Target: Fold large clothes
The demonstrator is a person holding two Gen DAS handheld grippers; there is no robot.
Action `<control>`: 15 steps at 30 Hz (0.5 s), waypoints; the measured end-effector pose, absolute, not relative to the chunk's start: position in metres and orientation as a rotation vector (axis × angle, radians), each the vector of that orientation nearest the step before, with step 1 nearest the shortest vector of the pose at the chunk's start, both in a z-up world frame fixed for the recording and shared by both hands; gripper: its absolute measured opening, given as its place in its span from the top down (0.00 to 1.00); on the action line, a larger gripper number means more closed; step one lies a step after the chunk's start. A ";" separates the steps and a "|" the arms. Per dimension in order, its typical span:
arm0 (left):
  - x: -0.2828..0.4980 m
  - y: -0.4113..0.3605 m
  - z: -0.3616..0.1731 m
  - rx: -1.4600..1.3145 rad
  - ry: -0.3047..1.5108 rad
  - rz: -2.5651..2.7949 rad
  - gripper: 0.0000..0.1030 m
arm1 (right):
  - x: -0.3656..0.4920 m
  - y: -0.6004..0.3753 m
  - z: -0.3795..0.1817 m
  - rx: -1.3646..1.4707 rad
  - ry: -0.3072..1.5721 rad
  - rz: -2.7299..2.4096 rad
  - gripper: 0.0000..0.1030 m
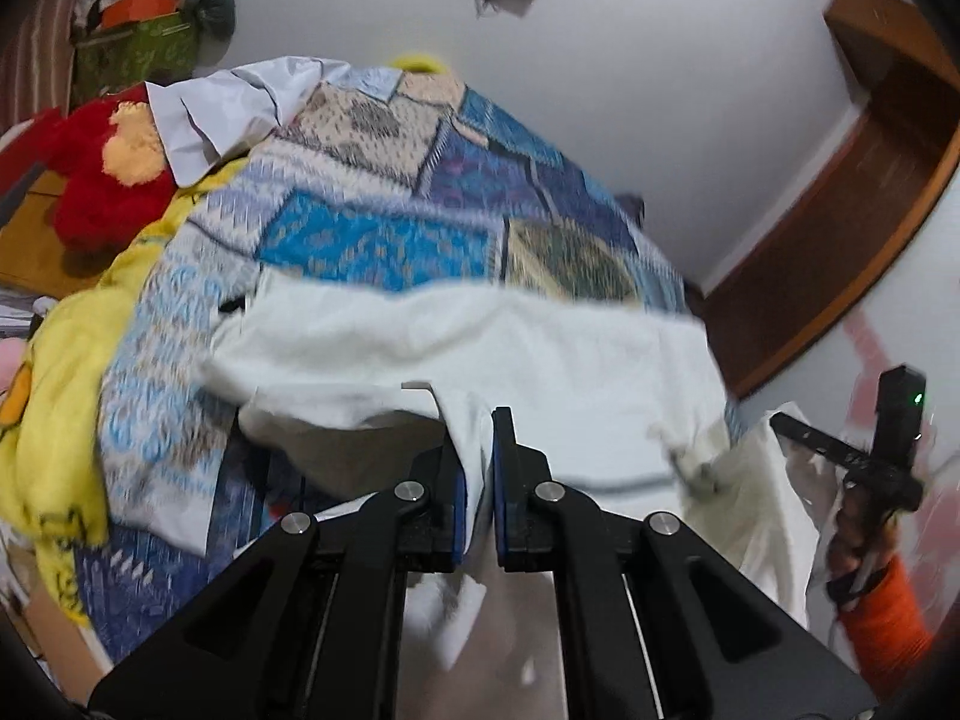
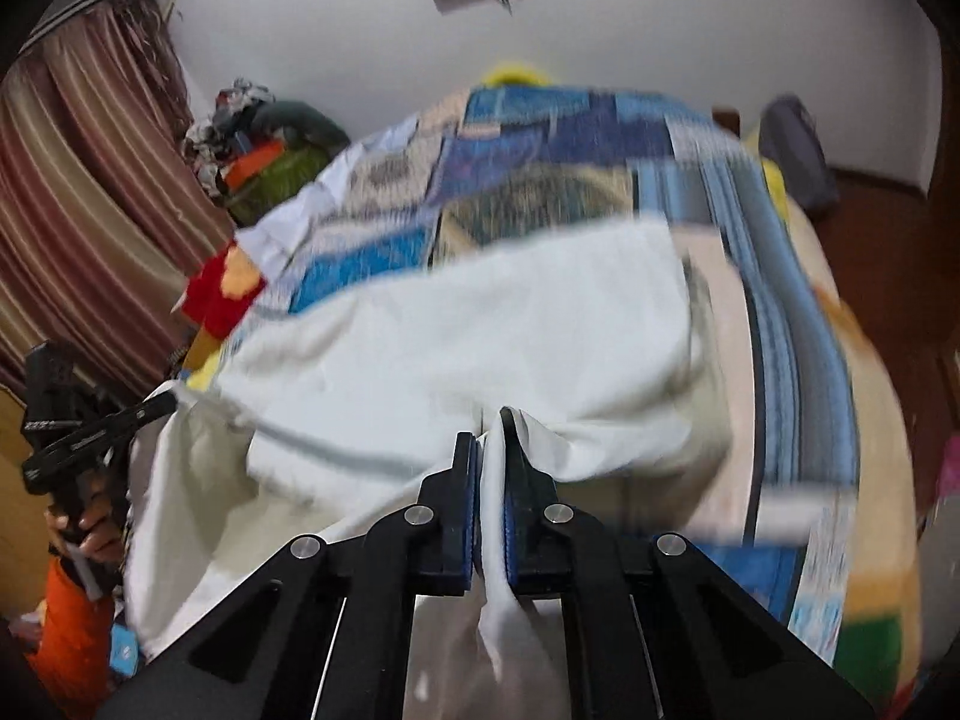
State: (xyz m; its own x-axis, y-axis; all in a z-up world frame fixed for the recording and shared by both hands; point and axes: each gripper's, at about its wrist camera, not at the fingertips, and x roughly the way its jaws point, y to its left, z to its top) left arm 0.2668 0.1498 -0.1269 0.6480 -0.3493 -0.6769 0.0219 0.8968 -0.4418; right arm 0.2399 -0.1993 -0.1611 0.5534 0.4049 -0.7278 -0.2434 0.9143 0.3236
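White garment (image 1: 468, 348) pinched in both tongs — left (image 1: 478, 450), right (image 2: 491, 450) — over patchwork bedspread (image 1: 384, 204), white wall (image 1: 660, 90) behind

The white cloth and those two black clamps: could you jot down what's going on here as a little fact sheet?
garment: white cloth, spread over a patchwork bedspread
left tool: shut on the cloth's near edge
right tool: shut on the same edge, further along
beside the bed: red plush toy, yellow blanket
image quality: motion blur, fine detail unclear
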 end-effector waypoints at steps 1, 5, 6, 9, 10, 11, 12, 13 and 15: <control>0.278 0.155 -0.125 -0.428 0.836 -0.196 0.94 | 0.258 -0.198 -0.155 0.190 0.884 0.369 0.96; 0.321 0.184 -0.137 -0.494 0.842 -0.082 0.94 | 0.315 -0.201 -0.153 0.196 0.863 0.301 0.96; 0.337 0.196 -0.147 -0.533 0.862 -0.036 0.94 | 0.330 -0.203 -0.157 0.202 0.865 0.279 0.96; 0.369 0.219 -0.179 -0.583 0.925 0.069 0.94 | 0.375 -0.200 -0.178 0.168 0.891 0.209 0.96; 0.382 0.225 -0.194 -0.592 0.961 0.106 0.94 | 0.394 -0.201 -0.191 0.174 0.919 0.185 0.96; 0.392 0.229 -0.208 -0.596 0.995 0.133 0.94 | 0.405 -0.202 -0.199 0.180 0.931 0.165 0.96; 0.400 0.231 -0.222 -0.588 1.029 0.149 0.94 | 0.418 -0.204 -0.210 0.182 0.949 0.145 0.96; 0.406 0.231 -0.234 -0.574 1.055 0.159 0.94 | 0.424 -0.205 -0.216 0.184 0.957 0.135 0.96; 0.413 0.226 -0.250 -0.528 1.085 0.170 0.92 | 0.438 -0.210 -0.228 0.185 0.964 0.110 0.96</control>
State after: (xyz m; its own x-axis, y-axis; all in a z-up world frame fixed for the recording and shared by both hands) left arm 0.4134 0.2260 -0.2499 0.4681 -0.1212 -0.8753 -0.3837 0.8644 -0.3249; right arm 0.4380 -0.2102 -0.2284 0.5663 0.1750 -0.8054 -0.0110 0.9787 0.2049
